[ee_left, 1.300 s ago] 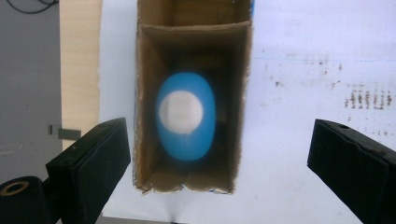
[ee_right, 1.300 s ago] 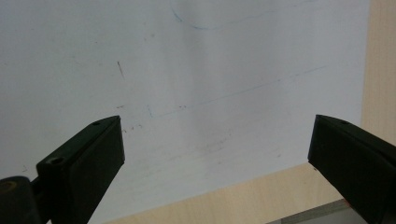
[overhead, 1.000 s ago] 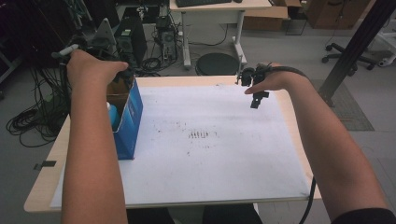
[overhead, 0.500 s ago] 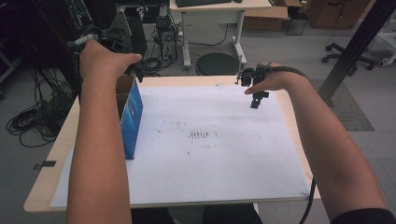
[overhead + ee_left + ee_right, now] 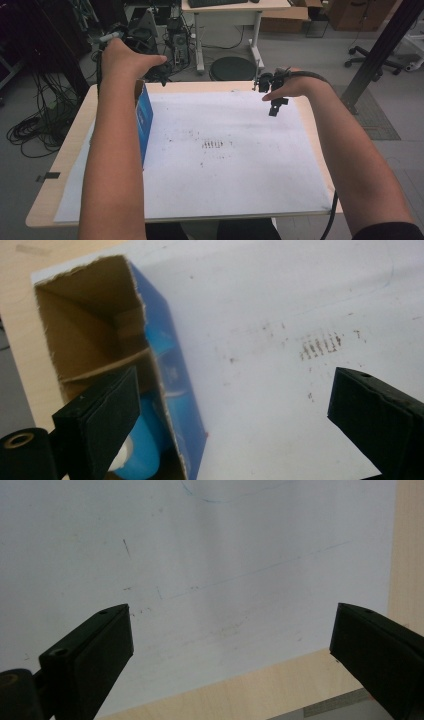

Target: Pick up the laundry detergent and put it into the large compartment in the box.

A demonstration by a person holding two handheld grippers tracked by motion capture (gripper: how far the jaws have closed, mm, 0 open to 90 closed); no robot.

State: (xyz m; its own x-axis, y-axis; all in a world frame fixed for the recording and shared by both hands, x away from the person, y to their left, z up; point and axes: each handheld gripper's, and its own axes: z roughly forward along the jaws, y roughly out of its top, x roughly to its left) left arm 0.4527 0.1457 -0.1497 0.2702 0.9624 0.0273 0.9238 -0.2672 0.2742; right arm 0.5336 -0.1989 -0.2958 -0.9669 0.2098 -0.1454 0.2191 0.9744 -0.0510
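1. My left gripper point(image 5: 225, 425) hung spread wide over the open blue box point(image 5: 170, 365), gripping nothing
2. The box stood near the table's point(image 5: 70, 145) left edge
3. My right gripper point(image 5: 230, 650) hovered spread, empty, above the white sheet point(image 5: 200, 555)

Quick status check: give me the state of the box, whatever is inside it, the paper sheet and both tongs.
Blue box: upright at the sheet's left edge, top torn open.
Light blue object: inside the box, low down, partly hidden.
White sheet: flat on the table, marked with dark specks.
Left tongs: open, empty, above the box.
Right tongs: open, empty, over the sheet's edge.
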